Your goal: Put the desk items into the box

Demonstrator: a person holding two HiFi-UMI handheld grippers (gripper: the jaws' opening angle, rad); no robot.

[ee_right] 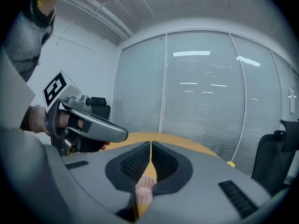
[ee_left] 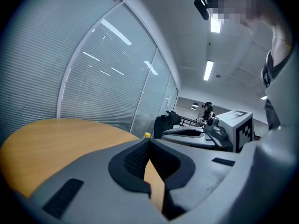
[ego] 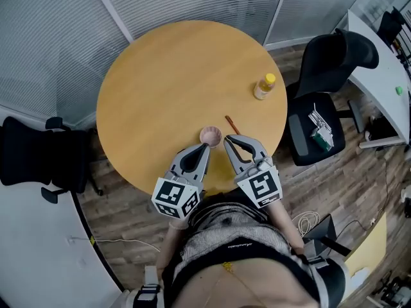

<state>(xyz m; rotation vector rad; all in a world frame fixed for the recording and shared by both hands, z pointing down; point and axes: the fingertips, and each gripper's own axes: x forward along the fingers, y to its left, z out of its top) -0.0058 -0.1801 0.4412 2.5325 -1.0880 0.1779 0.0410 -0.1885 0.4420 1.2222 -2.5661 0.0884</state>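
Left tool (ego: 207, 145), right tool (ego: 226, 140): grey, black-white marker cubes (ego: 174, 196); striped top (ego: 234, 242).

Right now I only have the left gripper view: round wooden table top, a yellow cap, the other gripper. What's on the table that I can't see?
Observer: A small pink fluted cup, just ahead of the left gripper, near the table edge closest to us.
Operator: Anything beside it?
Observer: A thin brown stick, lying right of the cup and not touching it.
Operator: Is the right gripper holding anything?
Observer: No. The right gripper has its jaws together on nothing.
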